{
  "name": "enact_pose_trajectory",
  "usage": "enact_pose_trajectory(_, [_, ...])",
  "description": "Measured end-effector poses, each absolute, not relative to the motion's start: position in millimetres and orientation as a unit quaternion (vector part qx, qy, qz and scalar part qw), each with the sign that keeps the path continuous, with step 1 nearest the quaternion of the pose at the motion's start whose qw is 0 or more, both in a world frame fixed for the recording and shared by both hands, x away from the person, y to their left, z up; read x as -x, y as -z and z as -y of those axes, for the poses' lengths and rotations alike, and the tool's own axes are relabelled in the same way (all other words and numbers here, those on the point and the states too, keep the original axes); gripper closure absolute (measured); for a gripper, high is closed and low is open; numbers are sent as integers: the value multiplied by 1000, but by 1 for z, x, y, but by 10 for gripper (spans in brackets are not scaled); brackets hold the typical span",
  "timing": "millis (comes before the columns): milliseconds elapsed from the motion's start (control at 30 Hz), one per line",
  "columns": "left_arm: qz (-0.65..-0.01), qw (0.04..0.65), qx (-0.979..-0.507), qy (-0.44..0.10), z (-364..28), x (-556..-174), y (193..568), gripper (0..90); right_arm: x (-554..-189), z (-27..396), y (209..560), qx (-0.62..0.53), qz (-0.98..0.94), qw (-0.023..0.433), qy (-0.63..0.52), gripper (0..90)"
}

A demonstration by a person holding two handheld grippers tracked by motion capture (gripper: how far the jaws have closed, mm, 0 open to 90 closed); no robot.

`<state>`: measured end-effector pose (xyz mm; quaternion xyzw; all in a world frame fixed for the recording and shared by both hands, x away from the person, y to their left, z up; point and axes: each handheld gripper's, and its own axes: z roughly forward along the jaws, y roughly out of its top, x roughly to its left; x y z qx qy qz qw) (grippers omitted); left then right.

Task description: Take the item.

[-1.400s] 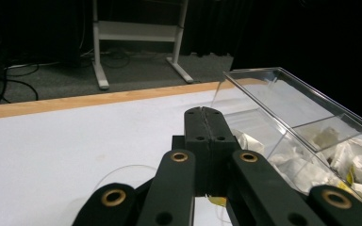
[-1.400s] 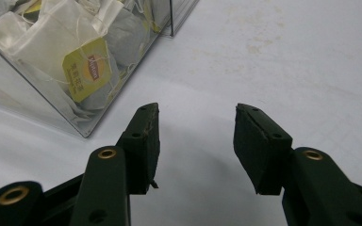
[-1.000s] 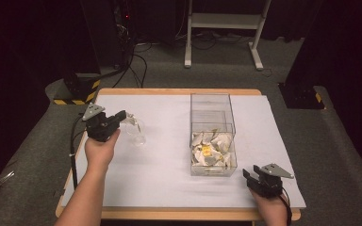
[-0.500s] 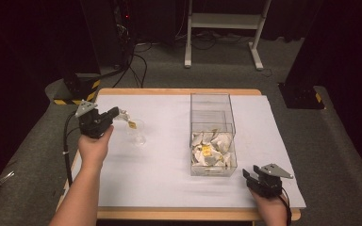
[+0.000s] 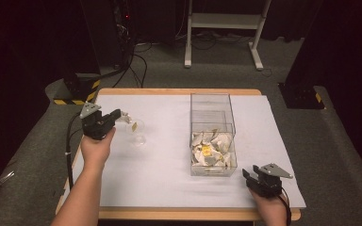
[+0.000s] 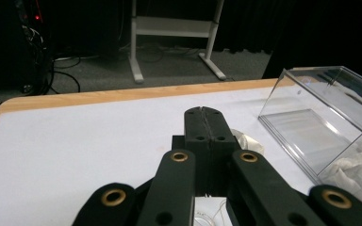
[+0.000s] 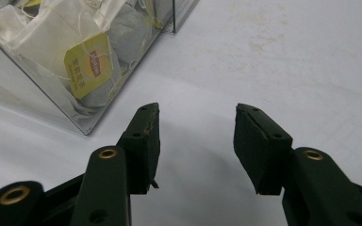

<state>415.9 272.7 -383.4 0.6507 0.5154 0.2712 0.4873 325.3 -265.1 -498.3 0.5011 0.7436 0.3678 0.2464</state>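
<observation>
At left of high view, left gripper (image 5: 117, 115) clamped on tea bag (image 5: 125, 117) over glass cup (image 5: 136, 133); next: lower, release. Right gripper (image 5: 246, 174) gapes empty beside clear box (image 5: 212, 101).

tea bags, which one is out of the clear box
The tea bag pinched in the shut left gripper, above the glass cup; the others lie heaped inside the clear box.

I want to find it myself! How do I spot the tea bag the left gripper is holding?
Start at the clear plastic box of tea bags on the white table, then look left to the black left gripper. Its shut jaws pinch a white tea bag with a yellow tag above a clear glass cup; it alone sits outside the box.
</observation>
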Motion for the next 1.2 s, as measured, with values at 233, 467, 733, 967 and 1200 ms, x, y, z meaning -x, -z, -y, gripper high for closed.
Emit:
enact_pose_trajectory(233, [-520,472,-659,-268,-268,-419,392,900,-325,265,498,-503,-743,245,-368,515])
enact_pose_trajectory(467, [-517,453,-673,-271,-259,-422,399,900,-325,265,498,-504,-743,244,-367,516])
enact_pose_trajectory(733, [-520,440,-681,-269,-253,-424,411,899,-325,265,498,-502,-743,244,-369,515])
enact_pose_trajectory(967, [-523,436,-685,-259,-247,-425,420,897,-325,265,498,-502,-744,244,-367,516])
enact_pose_trajectory(1200, [-519,441,-686,-256,-242,-426,420,883,-325,264,498,-503,-743,245,-367,516])
